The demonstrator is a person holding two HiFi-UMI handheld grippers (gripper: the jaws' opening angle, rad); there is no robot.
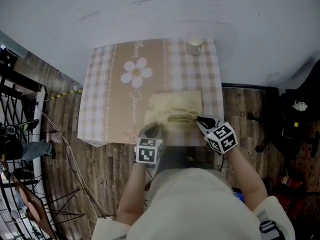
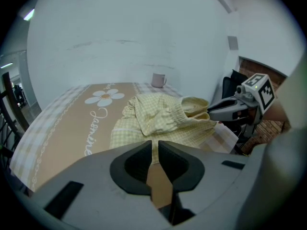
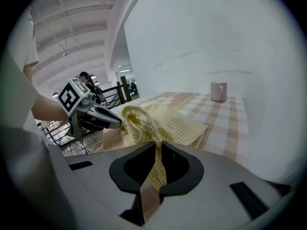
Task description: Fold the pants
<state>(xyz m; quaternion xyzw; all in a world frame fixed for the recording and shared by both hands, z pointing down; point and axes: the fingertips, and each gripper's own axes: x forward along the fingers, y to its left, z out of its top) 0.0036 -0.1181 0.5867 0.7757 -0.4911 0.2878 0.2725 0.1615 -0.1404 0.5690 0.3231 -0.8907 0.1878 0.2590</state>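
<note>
head view: overhead, steeply down | gripper views: low, close at table (image 1: 100, 94) edge, facing inward | shared: pants (image 1: 175, 109), mug (image 1: 194, 47)

A plain white wall (image 1: 200, 9) bounds the far edge of the table with its beige checked, daisy-printed tablecloth (image 1: 100, 84). Brown wood-plank flooring (image 1: 240, 109) surrounds the table. A black metal rack (image 1: 22, 80) stands beyond the tabletop's left edge.

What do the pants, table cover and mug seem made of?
The pants: soft woven cloth, matte yellow check, wrinkled, gathered waistband. The table cover: printed cloth or vinyl, unclear; drapes over the edge. The mug: likely ceramic, smooth and pale.
</note>
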